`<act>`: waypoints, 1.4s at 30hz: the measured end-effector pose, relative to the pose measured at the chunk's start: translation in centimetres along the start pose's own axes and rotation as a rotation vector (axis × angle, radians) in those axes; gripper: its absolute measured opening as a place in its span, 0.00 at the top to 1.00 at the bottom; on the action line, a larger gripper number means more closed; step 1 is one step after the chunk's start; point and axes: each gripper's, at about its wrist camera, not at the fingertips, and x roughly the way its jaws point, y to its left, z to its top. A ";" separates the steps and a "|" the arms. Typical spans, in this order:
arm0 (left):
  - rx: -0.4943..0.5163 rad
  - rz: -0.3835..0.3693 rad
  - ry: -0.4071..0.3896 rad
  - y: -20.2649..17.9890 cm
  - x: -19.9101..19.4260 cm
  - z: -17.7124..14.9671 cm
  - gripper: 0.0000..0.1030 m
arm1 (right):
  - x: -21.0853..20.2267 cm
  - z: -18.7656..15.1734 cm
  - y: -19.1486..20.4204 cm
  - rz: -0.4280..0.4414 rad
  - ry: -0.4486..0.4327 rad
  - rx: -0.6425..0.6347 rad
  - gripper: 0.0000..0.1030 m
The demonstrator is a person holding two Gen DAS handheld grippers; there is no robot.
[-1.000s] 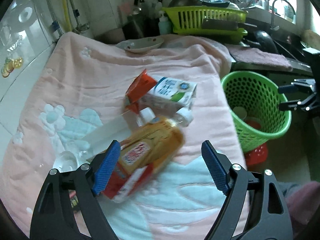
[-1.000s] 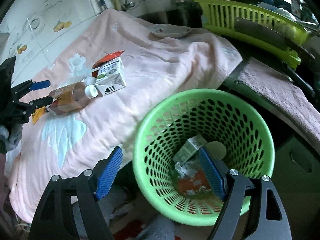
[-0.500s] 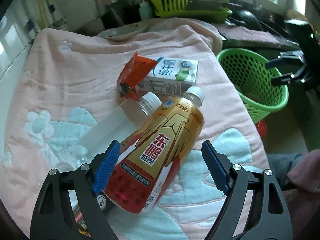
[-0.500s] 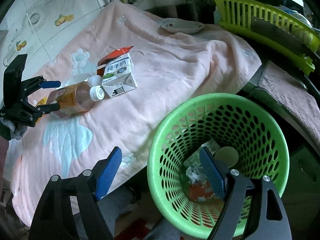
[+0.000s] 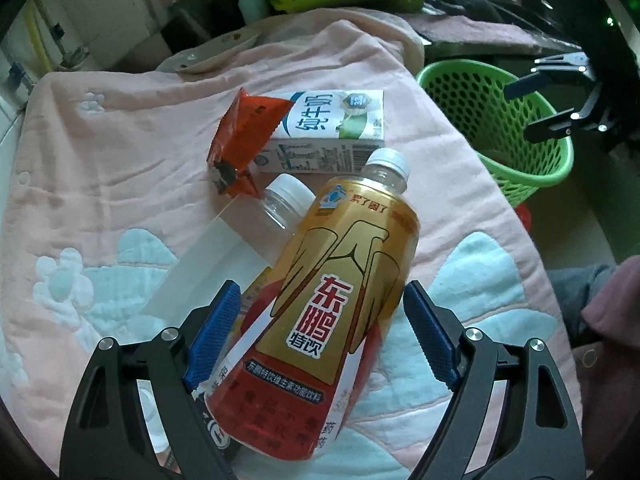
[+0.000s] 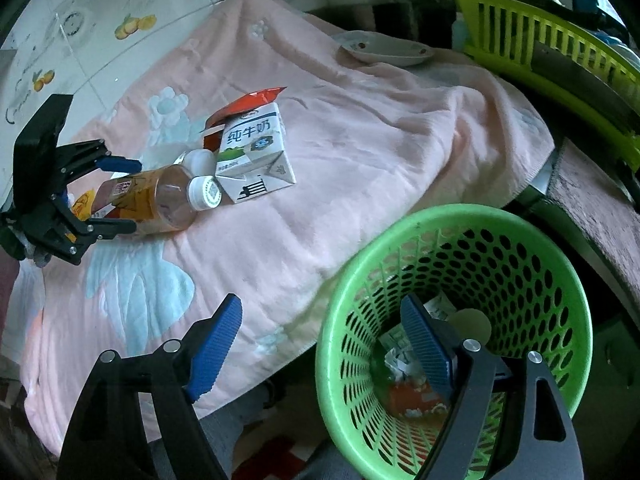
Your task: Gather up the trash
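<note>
1. Your left gripper (image 5: 320, 336) is straddling the lower body of the amber drink bottle (image 5: 332, 304), jaws spread wide with a gap showing on each side, so nothing is being gripped yet. The bottle is lying on the pink blanket (image 5: 120, 168), its cap pointing away from you toward the milk carton (image 5: 332, 136).
2. To do this grasp well, you are probably wanting both pads level with the widest labelled part before closing (the plastic looks thin and smooth, so a pinch near the sloping shoulder could squirt it forward). Squeeze gently; an empty bottle is likely to buckle.
3. Watch the neighbours: a clear bottle (image 5: 236, 248) is lying just beside the amber one on its left, partly under it, and the left blue pad is sitting over that side. Closing as you are may catch both, so shifting slightly right could help.
4. An orange wrapper (image 5: 244, 136) is leaning against the milk carton, both waiting further along the blanket.
5. Your right gripper (image 6: 320, 348) is hanging wide apart and empty, one finger over the blanket edge, the other over the green basket (image 6: 552, 272).
6. The basket is standing below the blanket's edge, well apart from the bottle. It is holding a crumpled carton, a round lid-like disc and something red at the bottom (details are too murky to name), with plenty of room left.
</note>
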 end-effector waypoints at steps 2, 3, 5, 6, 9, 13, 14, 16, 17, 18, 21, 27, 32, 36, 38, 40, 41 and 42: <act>0.015 -0.013 0.006 -0.1 0.1 0.1 0.20 | 0.2 0.2 0.3 0.004 0.003 -0.008 0.24; 0.028 -0.017 0.013 -0.2 0.2 0.1 0.20 | 0.3 0.2 0.4 0.004 0.004 -0.010 0.24; 0.054 -0.016 0.036 -0.5 0.7 0.1 0.20 | 0.6 0.3 0.5 0.007 0.008 -0.011 0.24; 0.061 -0.012 0.043 -0.6 0.9 0.1 0.21 | 0.7 0.4 0.5 0.007 0.010 -0.012 0.24; 0.065 -0.018 0.050 -0.8 1.3 0.2 0.21 | 1.0 0.5 0.6 0.009 0.015 -0.014 0.24; 0.063 -0.004 0.053 -1.0 1.8 0.3 0.22 | 1.3 0.5 0.7 0.012 0.020 -0.016 0.24; 0.060 -0.002 0.054 -1.2 1.9 0.4 0.22 | 1.3 0.5 0.7 0.013 0.021 -0.017 0.24; 0.053 0.003 0.055 -1.4 2.1 0.5 0.22 | 1.6 0.4 0.7 0.012 0.026 -0.018 0.24; 0.049 0.007 0.054 -1.5 2.1 0.5 0.22 | 1.7 0.5 0.7 0.013 0.028 -0.018 0.24; 0.040 0.016 0.053 -1.6 2.2 0.6 0.22 | 1.8 0.5 0.7 0.014 0.028 -0.017 0.24; -0.002 0.032 0.048 -1.7 2.3 0.8 0.20 | 1.8 0.5 0.7 0.018 0.026 -0.017 0.24; -0.076 0.073 0.014 -2.0 2.0 0.6 0.22 | 1.5 1.1 0.9 0.039 0.012 -0.021 0.24; -0.144 0.104 -0.006 -2.8 1.3 -0.3 0.23 | 1.1 2.1 1.2 0.066 -0.003 -0.023 0.24; -0.219 0.122 -0.024 -3.5 0.4 -0.9 0.25 | 0.8 3.8 1.8 0.091 -0.022 -0.027 0.25; -0.264 0.127 -0.037 -3.6 -0.1 -1.3 0.26 | 0.7 4.7 2.0 0.120 -0.026 -0.021 0.26; -0.306 0.146 -0.053 -3.7 -0.6 -1.8 0.26 | 0.7 6.0 2.4 0.153 -0.033 -0.012 0.28; -0.322 0.151 -0.057 -3.7 -0.8 -2.0 0.26 | 0.7 6.4 2.6 0.165 -0.034 -0.011 0.29; -0.340 0.157 -0.058 -3.8 -1.0 -2.2 0.26 | 0.8 7.2 3.0 0.184 -0.036 -0.007 0.30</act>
